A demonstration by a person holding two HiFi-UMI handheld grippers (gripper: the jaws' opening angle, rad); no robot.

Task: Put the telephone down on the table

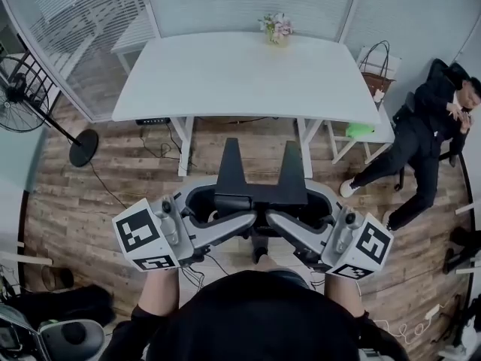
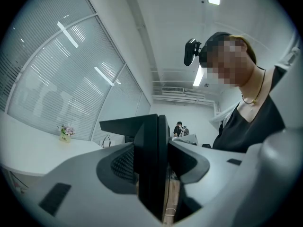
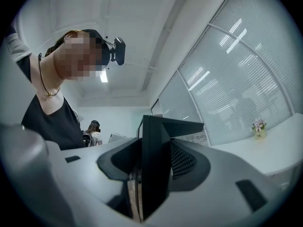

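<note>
Telephone (image 1: 259,190) sits in mid-air, short of the white table (image 1: 225,81) in the head view, with the left gripper (image 1: 239,222) and right gripper (image 1: 284,222) pinching it from either side. Left gripper view: both jaws press on its dark edge. Right gripper view: the same firm hold (no gap visible). Best to carry it level over the table, lower both ends together, then release.

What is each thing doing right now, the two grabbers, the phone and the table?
left gripper: shut on one side of the telephone.
right gripper: shut on its other side.
telephone: held up between both grippers, not on the table yet.
table: just ahead, no telephone on it.
flowers: standing upright at the table's far edge.
</note>
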